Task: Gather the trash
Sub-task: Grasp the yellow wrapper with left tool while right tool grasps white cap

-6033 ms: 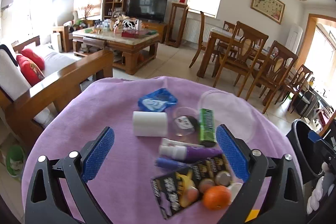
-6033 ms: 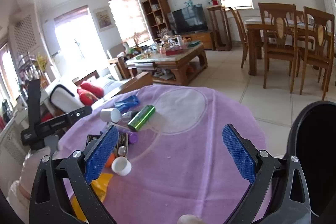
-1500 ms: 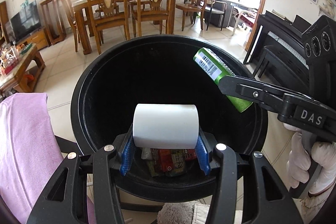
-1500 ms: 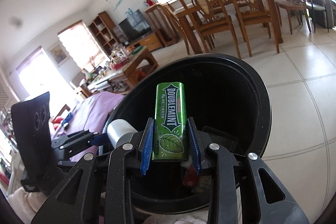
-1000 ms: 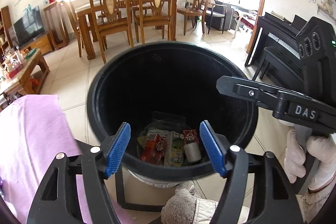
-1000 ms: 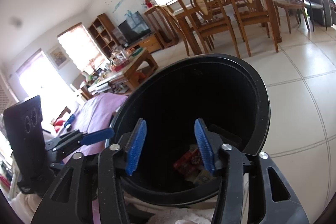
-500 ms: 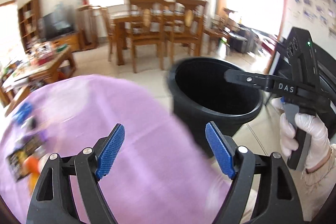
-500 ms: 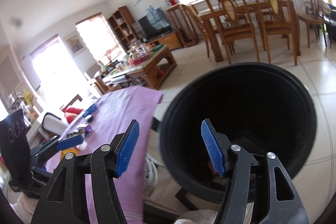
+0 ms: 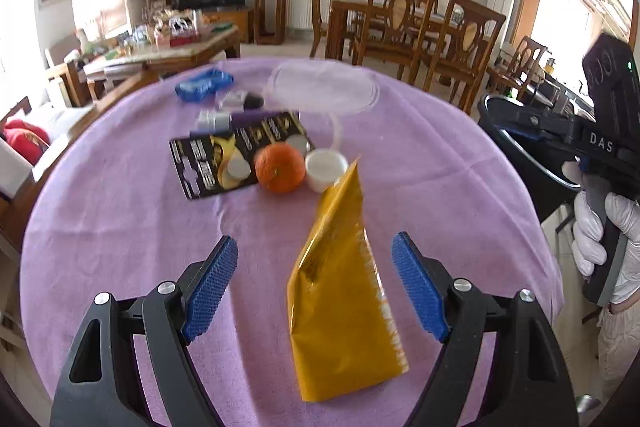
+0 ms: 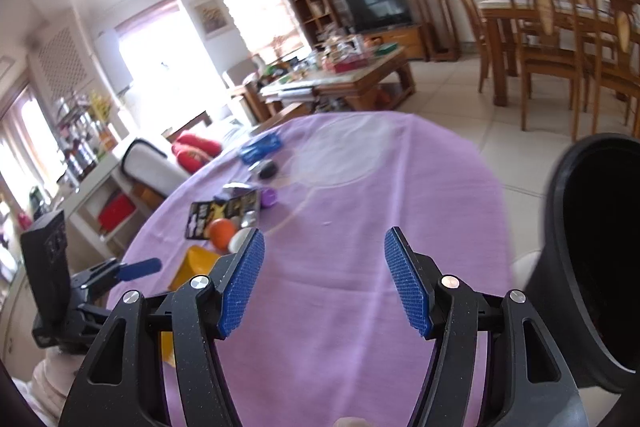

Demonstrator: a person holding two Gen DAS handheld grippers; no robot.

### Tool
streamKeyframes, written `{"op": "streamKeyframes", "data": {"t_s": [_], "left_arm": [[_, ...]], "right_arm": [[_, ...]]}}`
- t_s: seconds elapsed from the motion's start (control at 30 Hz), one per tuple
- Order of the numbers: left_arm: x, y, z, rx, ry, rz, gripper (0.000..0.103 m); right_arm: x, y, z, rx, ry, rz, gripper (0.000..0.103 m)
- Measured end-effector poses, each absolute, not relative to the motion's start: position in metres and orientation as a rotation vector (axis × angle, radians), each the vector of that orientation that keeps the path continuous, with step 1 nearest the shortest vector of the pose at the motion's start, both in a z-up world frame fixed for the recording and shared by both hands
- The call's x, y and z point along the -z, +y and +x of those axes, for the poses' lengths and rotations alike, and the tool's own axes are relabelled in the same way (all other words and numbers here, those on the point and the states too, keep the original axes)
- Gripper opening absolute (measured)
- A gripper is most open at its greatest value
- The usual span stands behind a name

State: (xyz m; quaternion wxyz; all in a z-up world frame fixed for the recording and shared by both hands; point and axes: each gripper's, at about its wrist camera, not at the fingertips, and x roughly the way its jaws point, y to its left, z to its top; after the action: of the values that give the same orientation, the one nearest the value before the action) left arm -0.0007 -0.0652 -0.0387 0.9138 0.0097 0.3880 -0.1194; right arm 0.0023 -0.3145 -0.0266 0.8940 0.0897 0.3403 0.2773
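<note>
My left gripper (image 9: 316,287) is open and empty over the purple-clothed round table (image 9: 120,227); a yellow foil pouch (image 9: 340,291) lies between its fingers. Beyond it lie an orange (image 9: 279,167), a white cap (image 9: 325,169), a black snack wrapper (image 9: 224,157), a purple-and-white tube (image 9: 224,119) and a blue packet (image 9: 204,87). My right gripper (image 10: 324,279) is open and empty above the table's near right part. The black trash bin (image 10: 588,267) stands to its right. The pouch (image 10: 192,263), the orange (image 10: 222,231) and the wrapper (image 10: 218,213) show at the right view's left.
A clear plastic lid (image 9: 324,91) lies at the table's far side. The bin (image 9: 516,139) stands off the table's right edge beside the right-hand gripper's body. Dining chairs (image 9: 400,23) stand behind, a coffee table (image 9: 160,51) and a sofa (image 9: 24,147) to the left.
Both grippers let go of the white roll and the green gum pack over the bin, opened, and swung back left to the table. The left one now straddles the yellow pouch.
</note>
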Motion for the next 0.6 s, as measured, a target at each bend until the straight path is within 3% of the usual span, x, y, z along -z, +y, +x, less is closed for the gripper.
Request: {"op": "streamKeyframes", "data": {"t_s": [0.23, 0.37, 0.43, 0.6], "left_arm": [[0.067, -0.055, 0.016, 0.279, 0.949, 0.027, 0.074], [0.068, -0.053, 0.011, 0.217, 0.931, 0.129, 0.023], [0.067, -0.042, 0.01, 0.224, 0.931, 0.112, 0.01], [0.064, -0.011, 0.001, 0.235, 0.899, 0.006, 0.008]], "right_arm": [[0.036, -0.245, 0.016, -0.601, 0.767, 0.066, 0.069], [0.043, -0.226, 0.023, -0.61, 0.793, 0.027, 0.069], [0.046, -0.216, 0.027, -0.612, 0.803, 0.002, 0.069], [0.058, -0.193, 0.035, -0.622, 0.847, -0.071, 0.069]]}}
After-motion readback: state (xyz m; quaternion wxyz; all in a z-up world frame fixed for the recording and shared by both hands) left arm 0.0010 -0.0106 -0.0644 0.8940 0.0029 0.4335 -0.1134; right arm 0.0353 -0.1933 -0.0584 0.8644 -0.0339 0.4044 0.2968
